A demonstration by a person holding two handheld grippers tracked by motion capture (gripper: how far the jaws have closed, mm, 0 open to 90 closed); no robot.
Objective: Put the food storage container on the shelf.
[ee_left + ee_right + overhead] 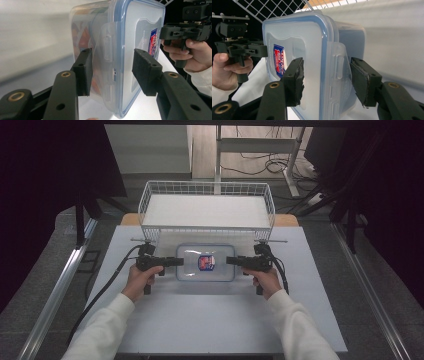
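Two forearms in white sleeves come in from the near edge of the pale grey table [210, 320] and angle slightly inward, each fist wrapped around the pistol handle of a black two-jaw tool turned level and pointed toward the middle. The left gripper [176, 262] [111, 72] has its jaws set about half apart over the left short end of a clear rectangular plastic food container with a blue-rimmed snap lid and a red-and-blue label [205, 262] [130, 50] [312, 57]; one pad lies against the body wall and the other sits on the lid face, so the box is clamped top to bottom. The right gripper [234, 261] [325, 80] mirrors it on the opposite end, its pads spanning the latch flap and pressing lid and base. The container sits between the two tools near the table's middle, lid upward. Just behind it stands a white wire basket shelf [150, 202] on the table's far edge.
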